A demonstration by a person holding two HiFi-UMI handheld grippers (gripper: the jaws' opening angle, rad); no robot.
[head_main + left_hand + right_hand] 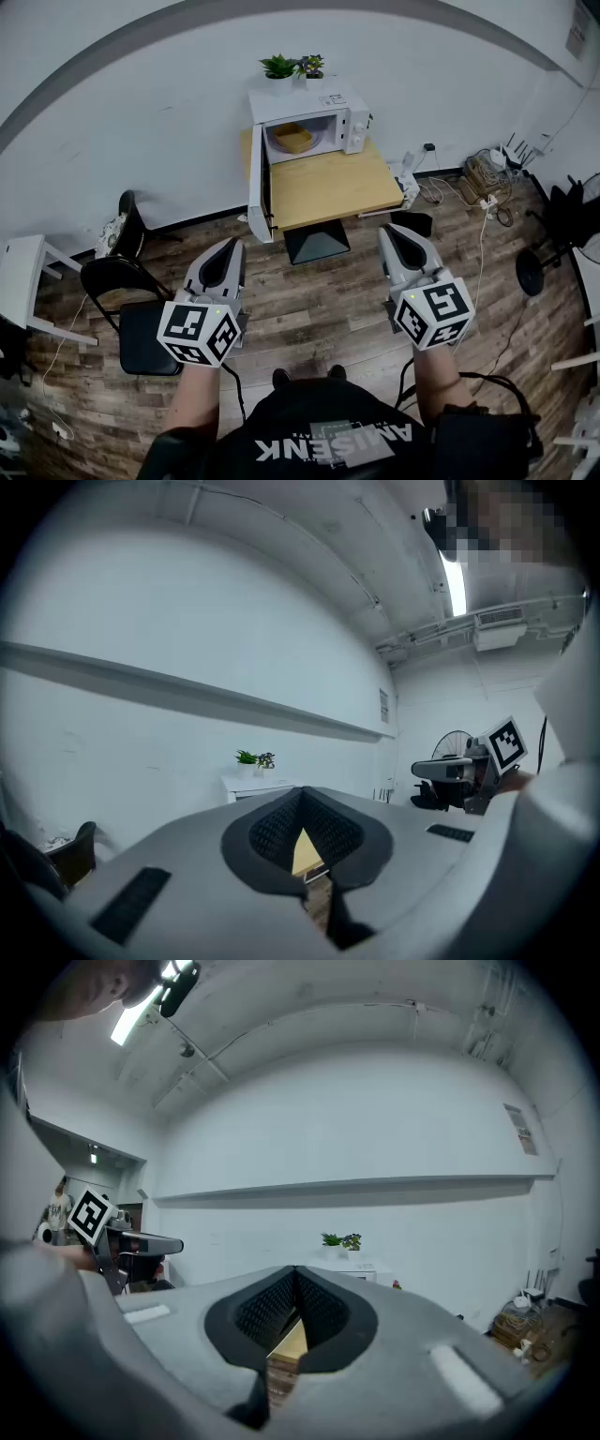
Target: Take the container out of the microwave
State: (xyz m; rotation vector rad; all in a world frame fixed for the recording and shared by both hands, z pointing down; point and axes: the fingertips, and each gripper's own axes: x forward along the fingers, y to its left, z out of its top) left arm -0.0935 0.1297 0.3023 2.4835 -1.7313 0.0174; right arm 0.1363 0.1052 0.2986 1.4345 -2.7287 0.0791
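Observation:
A white microwave (314, 120) stands at the back of a wooden table (333, 187), its door (258, 183) swung wide to the left. Inside sits a tan container (292, 139). Both grippers are held level over the floor, well short of the table. My left gripper (232, 246) is shut with nothing in it, and my right gripper (393, 231) is also shut and empty. In the left gripper view the closed jaws (302, 797) point at the microwave (255, 784). The right gripper view shows shut jaws (295, 1274) and the microwave (364, 1272) far ahead.
Two small potted plants (292, 66) stand on the microwave. A black chair (139, 323) is at my left and a white side table (19, 272) further left. Cables and a power strip (478, 183) lie at the right, by a floor fan (553, 239).

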